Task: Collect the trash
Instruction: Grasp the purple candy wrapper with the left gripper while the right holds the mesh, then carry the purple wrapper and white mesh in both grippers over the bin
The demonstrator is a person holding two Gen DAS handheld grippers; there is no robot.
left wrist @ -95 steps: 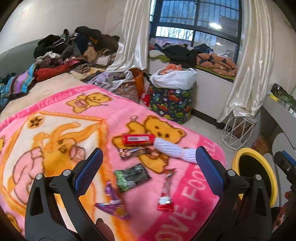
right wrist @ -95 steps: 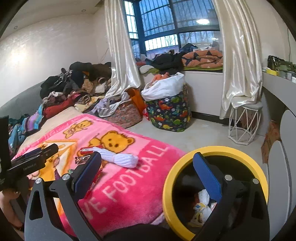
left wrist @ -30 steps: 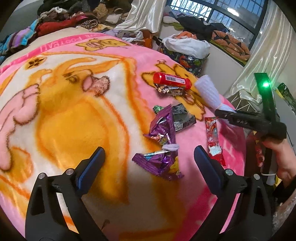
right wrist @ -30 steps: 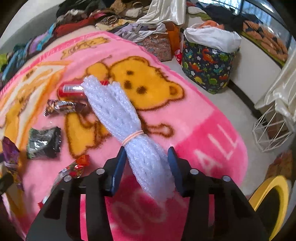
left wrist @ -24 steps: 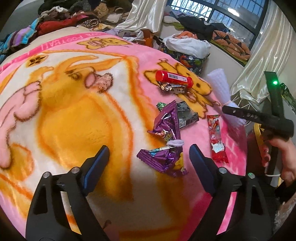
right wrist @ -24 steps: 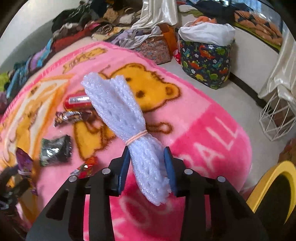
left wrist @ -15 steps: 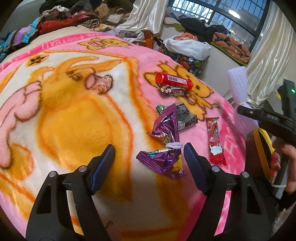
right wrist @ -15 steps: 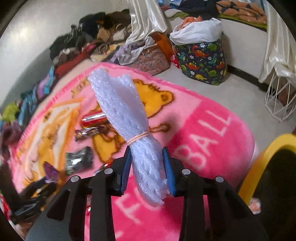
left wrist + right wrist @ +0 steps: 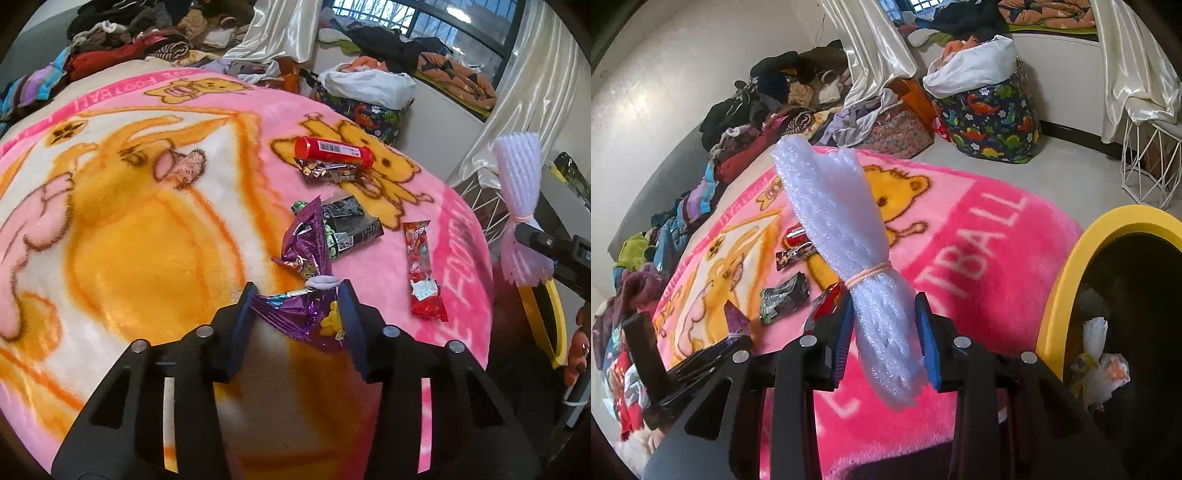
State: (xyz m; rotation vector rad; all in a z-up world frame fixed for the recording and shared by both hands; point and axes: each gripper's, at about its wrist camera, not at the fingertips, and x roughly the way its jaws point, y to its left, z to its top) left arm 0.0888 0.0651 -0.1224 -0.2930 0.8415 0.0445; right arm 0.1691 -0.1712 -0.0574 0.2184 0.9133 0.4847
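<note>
A purple snack wrapper, pinched in the middle by a white band, lies on the pink blanket. My left gripper is closing on the wrapper's near half, and both pads touch its sides. A red tube, a foil wrapper, a black-green packet and a red wrapper lie beyond. My right gripper is shut on a white foam net bundle tied with a pink band. It is held in the air left of the yellow-rimmed bin.
Inside the bin lies crumpled white trash. A dinosaur-print basket and a white wire stool stand on the floor past the bed. Piled clothes line the bed's far side. A hand shows at the right.
My left jaws have narrowed from wide open onto the purple wrapper. My right gripper has lifted the foam net off the blanket and carried it towards the yellow bin.
</note>
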